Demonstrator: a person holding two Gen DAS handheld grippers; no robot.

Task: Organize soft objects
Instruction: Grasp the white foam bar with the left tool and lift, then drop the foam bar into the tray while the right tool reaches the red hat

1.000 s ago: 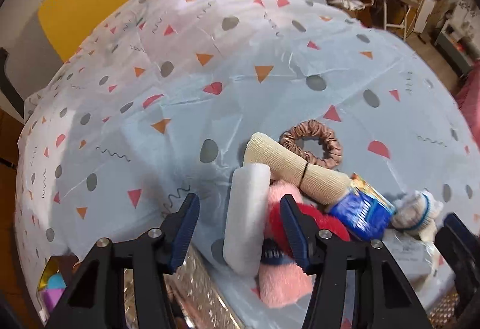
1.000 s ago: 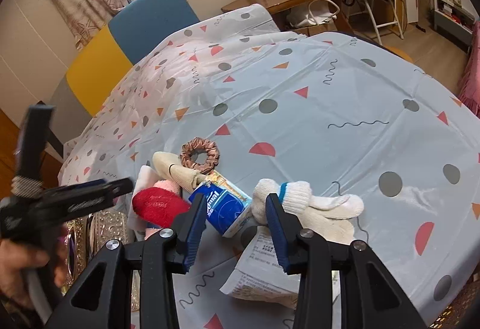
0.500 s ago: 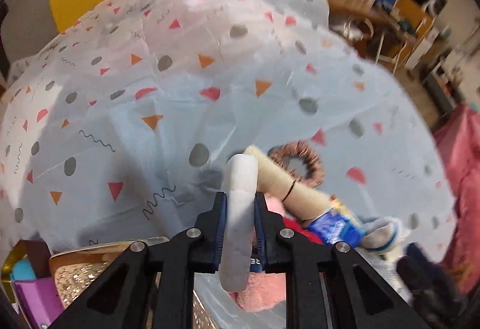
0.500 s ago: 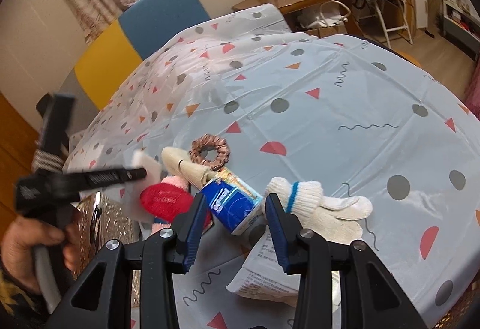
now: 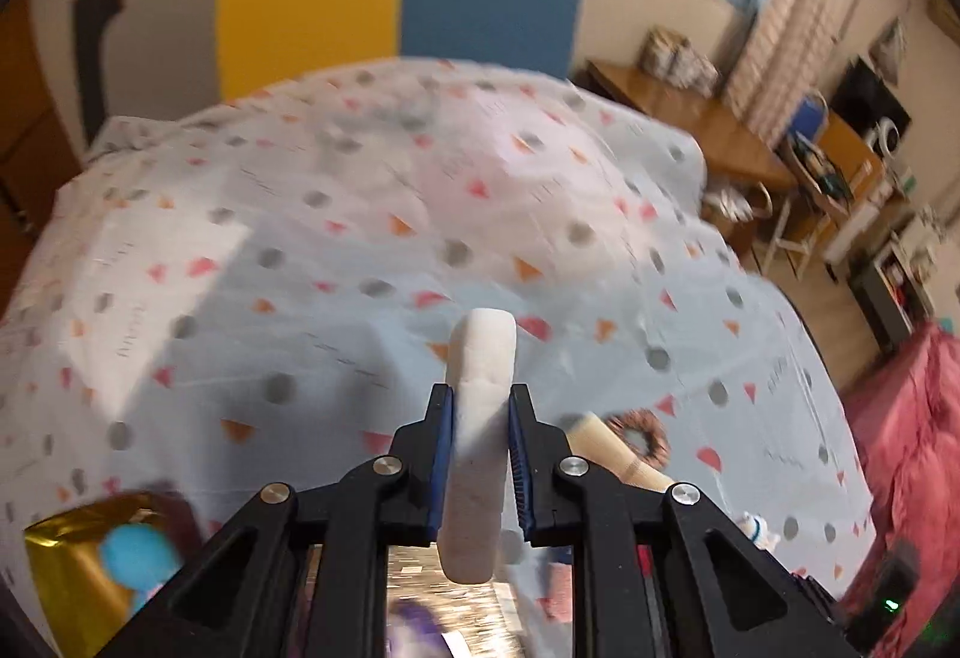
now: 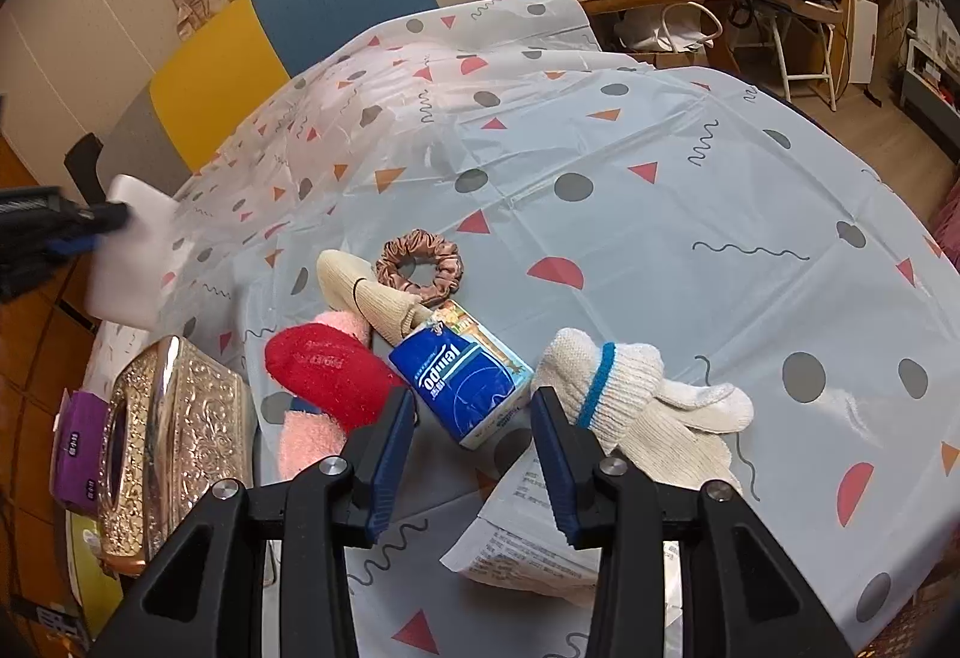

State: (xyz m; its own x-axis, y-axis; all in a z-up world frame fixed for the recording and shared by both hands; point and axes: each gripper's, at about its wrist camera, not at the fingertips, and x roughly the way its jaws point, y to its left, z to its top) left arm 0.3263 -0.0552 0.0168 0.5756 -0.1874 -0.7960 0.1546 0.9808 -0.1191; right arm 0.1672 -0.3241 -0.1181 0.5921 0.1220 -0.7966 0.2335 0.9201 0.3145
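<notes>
White sponge (image 5: pixel 480 436) clamped in left tool (image 5: pixel 480 454), apparently pointing forward.

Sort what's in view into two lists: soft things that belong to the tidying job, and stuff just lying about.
Job:
white sponge, clamped in the left tongs
red sock
pink sock
beige sock
scrunchie
white gloves
tissue pack, in front of the open right tongs

Lying about:
gold tissue box
printed paper
purple packet

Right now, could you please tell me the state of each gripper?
Left gripper: closed on the white sponge, held above the table.
Right gripper: open, holding nothing, around the blue tissue pack.
</notes>
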